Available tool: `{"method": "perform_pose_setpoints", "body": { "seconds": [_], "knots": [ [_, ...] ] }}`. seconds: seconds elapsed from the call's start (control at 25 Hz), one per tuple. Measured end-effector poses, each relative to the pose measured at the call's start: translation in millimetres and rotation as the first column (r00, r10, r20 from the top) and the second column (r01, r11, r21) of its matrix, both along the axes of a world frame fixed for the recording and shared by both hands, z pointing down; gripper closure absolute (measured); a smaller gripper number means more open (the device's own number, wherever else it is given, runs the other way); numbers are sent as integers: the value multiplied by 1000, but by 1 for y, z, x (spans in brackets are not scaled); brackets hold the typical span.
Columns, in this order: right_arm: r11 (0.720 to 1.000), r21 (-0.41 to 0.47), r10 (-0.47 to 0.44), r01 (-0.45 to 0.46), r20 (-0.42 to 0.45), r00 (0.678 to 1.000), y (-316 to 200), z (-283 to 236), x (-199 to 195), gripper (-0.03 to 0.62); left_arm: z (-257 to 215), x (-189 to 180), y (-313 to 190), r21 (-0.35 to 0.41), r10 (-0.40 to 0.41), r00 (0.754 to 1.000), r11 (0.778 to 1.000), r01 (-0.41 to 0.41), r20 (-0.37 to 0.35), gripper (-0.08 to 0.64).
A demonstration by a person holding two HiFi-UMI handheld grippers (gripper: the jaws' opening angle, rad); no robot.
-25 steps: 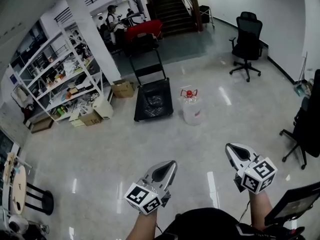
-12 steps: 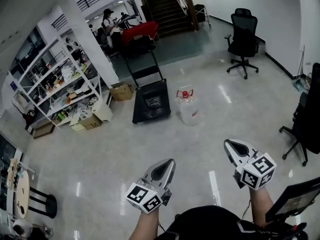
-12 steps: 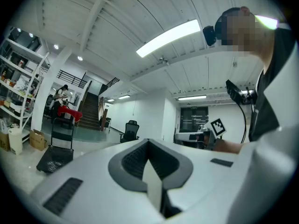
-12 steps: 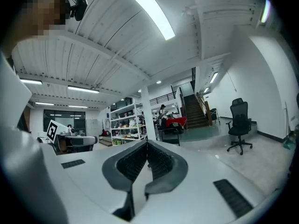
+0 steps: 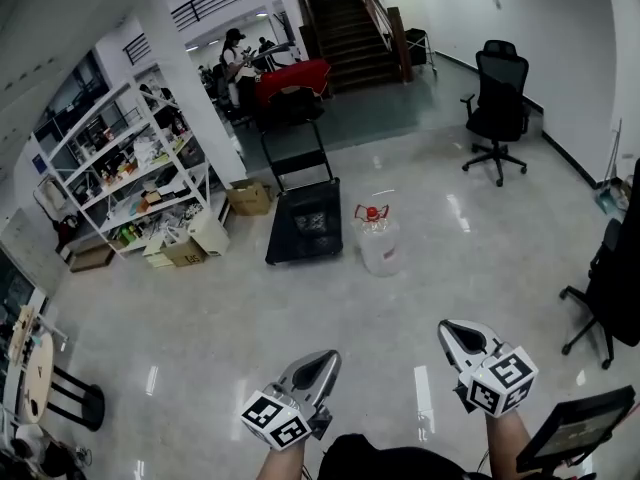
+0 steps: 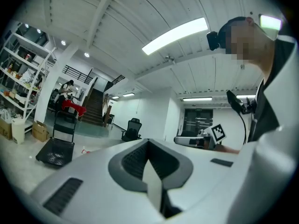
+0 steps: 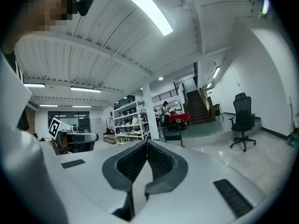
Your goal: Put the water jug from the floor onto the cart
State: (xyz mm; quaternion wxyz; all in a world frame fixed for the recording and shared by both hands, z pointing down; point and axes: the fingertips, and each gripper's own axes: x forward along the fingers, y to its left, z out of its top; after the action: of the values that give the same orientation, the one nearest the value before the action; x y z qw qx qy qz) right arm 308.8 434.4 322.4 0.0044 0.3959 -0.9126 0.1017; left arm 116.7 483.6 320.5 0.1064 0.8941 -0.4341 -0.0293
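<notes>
The clear water jug [image 5: 378, 242] with a red cap and handle stands upright on the floor, just right of the black flat cart [image 5: 303, 224], whose push handle [image 5: 296, 146] rises at its far end. My left gripper [image 5: 326, 357] and right gripper [image 5: 451, 329] are held low and level near my body, far short of both, shut and empty. In the left gripper view the cart [image 6: 56, 151] lies far off at the left beyond my shut left gripper [image 6: 148, 143]. My right gripper [image 7: 147, 144] is shut in its own view, with the cart's handle [image 7: 173, 135] in the distance.
Metal shelves [image 5: 128, 173] with clutter and cardboard boxes [image 5: 248, 199] line the left. An office chair [image 5: 498, 108] stands at the back right and another black chair [image 5: 612, 288] at the right edge. People sit by a red table [image 5: 290, 74] near the staircase [image 5: 348, 18].
Both grippers sit lower in the head view than before. The view has shifted, and the jug and cart now lie a little lower in the picture.
</notes>
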Motion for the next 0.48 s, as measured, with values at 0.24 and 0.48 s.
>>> {"method": "perform_pose_setpoints", "body": {
  "seconds": [0.24,0.48],
  "knots": [
    [1000,-20,1,-1,-6,1000,-47,12,-11,589,17,-7,-43,-15,32,998,999,-32,44,560],
    [1000,-1,22,-22,-39,999,-111,7,-37,589,21,-31,-120,-24,23,999,999,-24,-28,560]
  ]
}}
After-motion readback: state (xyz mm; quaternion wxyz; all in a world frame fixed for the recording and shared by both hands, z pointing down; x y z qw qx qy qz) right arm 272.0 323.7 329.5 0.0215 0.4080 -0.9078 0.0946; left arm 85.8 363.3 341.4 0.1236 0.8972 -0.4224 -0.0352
